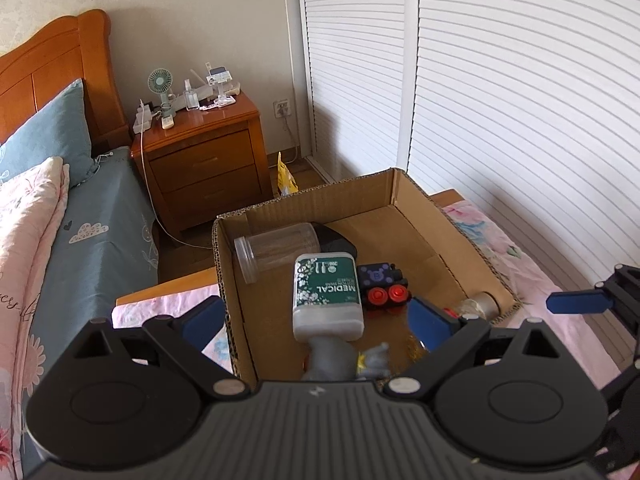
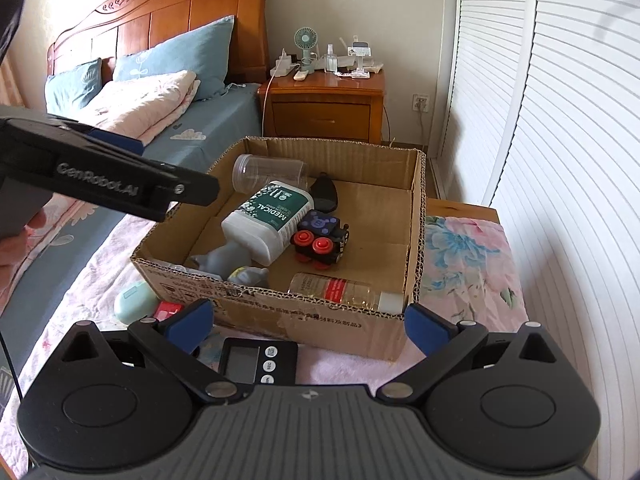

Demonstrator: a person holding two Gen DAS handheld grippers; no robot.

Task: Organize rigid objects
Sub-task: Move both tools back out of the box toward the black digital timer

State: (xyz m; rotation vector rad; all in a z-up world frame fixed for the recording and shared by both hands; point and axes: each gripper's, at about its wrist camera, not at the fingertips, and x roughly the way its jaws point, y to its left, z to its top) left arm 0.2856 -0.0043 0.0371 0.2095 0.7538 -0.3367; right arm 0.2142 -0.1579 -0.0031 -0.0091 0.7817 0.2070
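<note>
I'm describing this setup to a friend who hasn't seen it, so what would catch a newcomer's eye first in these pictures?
First, the open cardboard box on the pink floral blanket, with a green-and-white medical swab container lying in its middle beside a black toy train with red wheels. A clear empty jar lies at the back of the box and a clear bottle with a red label along the near wall. Outside the box, a black digital timer lies between the right gripper's open fingers.

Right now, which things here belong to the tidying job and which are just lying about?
Job: cardboard box, swab container, clear jar, toy train, bottle, timer, mint case.
Lying about: nightstand, fan, pillows.
</note>
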